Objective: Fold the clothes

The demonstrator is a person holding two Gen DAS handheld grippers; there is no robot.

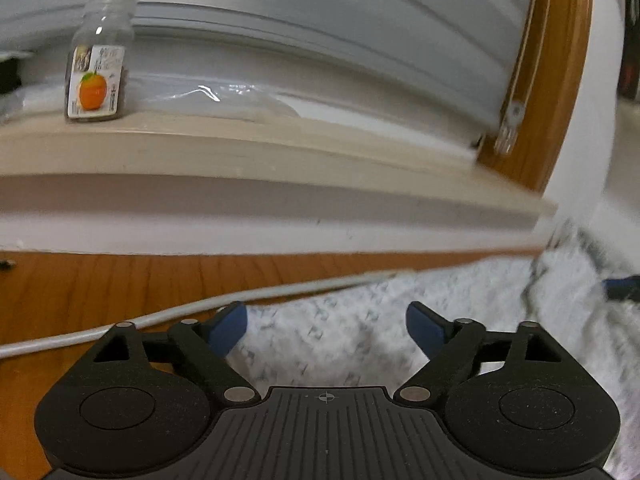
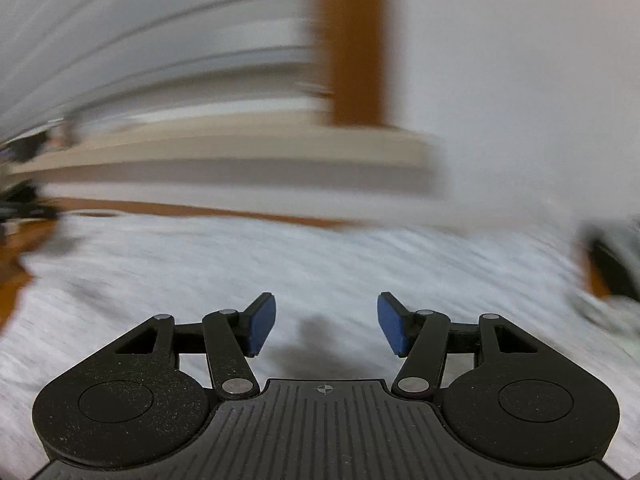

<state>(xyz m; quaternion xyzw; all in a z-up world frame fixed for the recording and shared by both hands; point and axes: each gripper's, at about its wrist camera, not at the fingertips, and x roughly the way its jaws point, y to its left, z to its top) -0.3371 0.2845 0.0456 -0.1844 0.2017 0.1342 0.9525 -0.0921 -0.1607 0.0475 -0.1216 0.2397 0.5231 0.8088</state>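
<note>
A white garment with a small grey print (image 1: 360, 332) lies on the wooden table (image 1: 80, 292). My left gripper (image 1: 326, 330) hovers over the garment's left edge, its blue pads wide apart with nothing between them. In the right wrist view the same pale cloth (image 2: 280, 264) spreads across the table, badly blurred. Above that cloth, my right gripper (image 2: 326, 324) stands open, and nothing is caught between its pads. A blue fingertip of the other gripper (image 1: 622, 286) shows at the far right of the left wrist view.
A white cable (image 1: 200, 308) runs across the table at the garment's left edge. A clear bottle with an orange on its label (image 1: 98, 64) stands on the cream window sill (image 1: 240, 148). A wooden window frame (image 1: 556, 80) rises at right. Dark objects (image 2: 612, 268) lie at the right edge.
</note>
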